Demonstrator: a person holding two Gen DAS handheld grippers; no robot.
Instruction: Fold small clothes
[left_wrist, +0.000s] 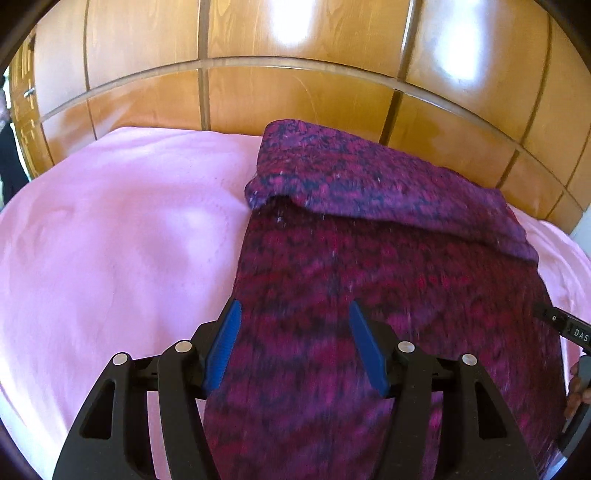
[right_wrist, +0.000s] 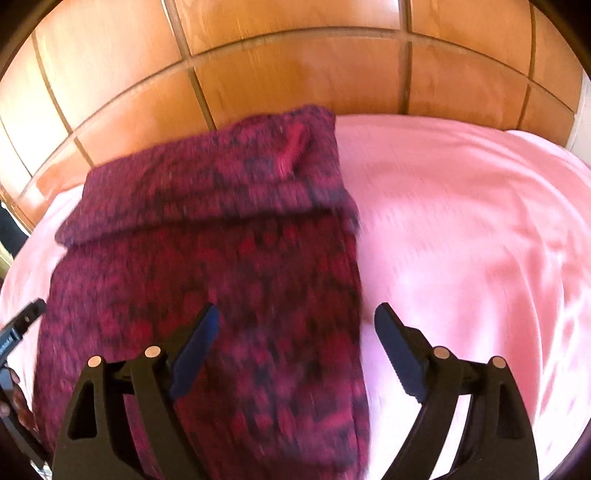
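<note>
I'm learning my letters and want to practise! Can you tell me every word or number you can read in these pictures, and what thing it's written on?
"DAS": white letters on the black body of the right gripper, at the right edge of the left wrist view; the picture's edge cuts the word off.
The left gripper bears faint marks in the right wrist view, too blurred to read.
Nothing is written on the knitted garment, pink sheet or wooden headboard.

A bed (left_wrist: 110, 240) with a pink sheet (right_wrist: 461, 221) stands against a brown wooden wall. A purple-red knit garment (left_wrist: 369, 266) lies flat on the sheet, its far end folded back over itself.
</note>
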